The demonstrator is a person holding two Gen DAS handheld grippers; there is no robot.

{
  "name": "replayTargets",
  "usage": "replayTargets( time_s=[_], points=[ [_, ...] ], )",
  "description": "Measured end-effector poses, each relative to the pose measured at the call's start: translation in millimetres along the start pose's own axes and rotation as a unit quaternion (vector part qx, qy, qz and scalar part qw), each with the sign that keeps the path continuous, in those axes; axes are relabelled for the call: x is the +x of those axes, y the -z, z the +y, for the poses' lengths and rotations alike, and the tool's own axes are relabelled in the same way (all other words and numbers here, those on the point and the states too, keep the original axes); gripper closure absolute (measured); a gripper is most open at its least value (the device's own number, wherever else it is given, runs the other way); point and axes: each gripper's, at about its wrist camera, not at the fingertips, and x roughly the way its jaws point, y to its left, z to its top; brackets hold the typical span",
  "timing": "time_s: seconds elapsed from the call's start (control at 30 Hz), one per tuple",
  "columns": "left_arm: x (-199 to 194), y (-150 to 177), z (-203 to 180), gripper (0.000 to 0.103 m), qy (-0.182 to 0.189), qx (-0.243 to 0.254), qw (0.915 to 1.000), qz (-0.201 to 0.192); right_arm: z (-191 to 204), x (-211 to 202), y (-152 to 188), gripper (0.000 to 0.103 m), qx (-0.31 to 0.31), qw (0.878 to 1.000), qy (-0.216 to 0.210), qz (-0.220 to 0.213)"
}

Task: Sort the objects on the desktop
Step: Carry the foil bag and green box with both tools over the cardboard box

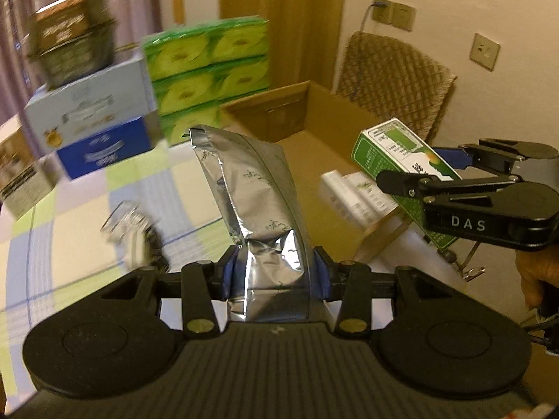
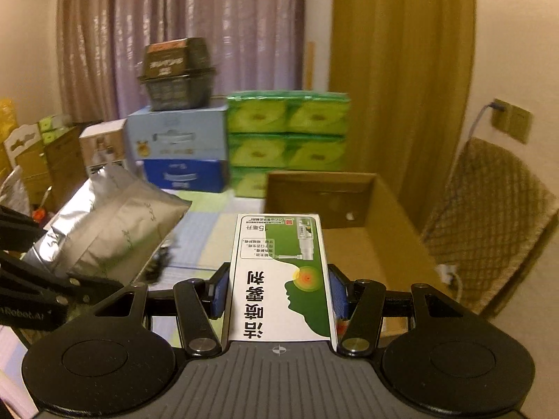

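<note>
Ahead of you, centre-right of both views, sits the open brown cardboard box (image 2: pixel 370 209), a white packet or two already lying at its near end. Your left gripper (image 1: pixel 276 276) is clamped on the crinkled silver foil pouch (image 1: pixel 251 202), held upright mid-frame. Your right gripper (image 2: pixel 279 295) pinches the slim green-and-white carton (image 2: pixel 279 272). Both are loaded and in transit, I judge; next, carry each over the box rim and release inside.

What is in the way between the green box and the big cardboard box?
Nothing visible. The right hand-held gripper holds the green box in the air, and the open cardboard box lies straight ahead with clear space between them. The foil bag is off to the left.
</note>
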Motion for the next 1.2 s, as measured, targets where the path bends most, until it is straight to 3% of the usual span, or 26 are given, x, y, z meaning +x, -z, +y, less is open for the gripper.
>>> replayTargets(
  time_s=[0.43,0.77,1.07,1.2],
  points=[
    [70,-63,-45,0.064,0.025,-0.009,0.9996,0.005,-81,20,-16,0.05,0.005,0.999,0.03,0.011],
    [127,-96,-33,0.064,0.034,-0.054,0.9979,0.009,-118,84,-23,0.05,0.022,0.999,0.03,0.032],
    [161,-108,-26,0.064,0.047,-0.075,0.996,0.008,-133,120,-22,0.05,0.039,0.998,0.033,0.044],
    [161,-109,-20,0.064,0.033,-0.084,0.9958,-0.012,-138,129,-19,0.05,0.047,0.997,0.037,0.049]
  ],
)
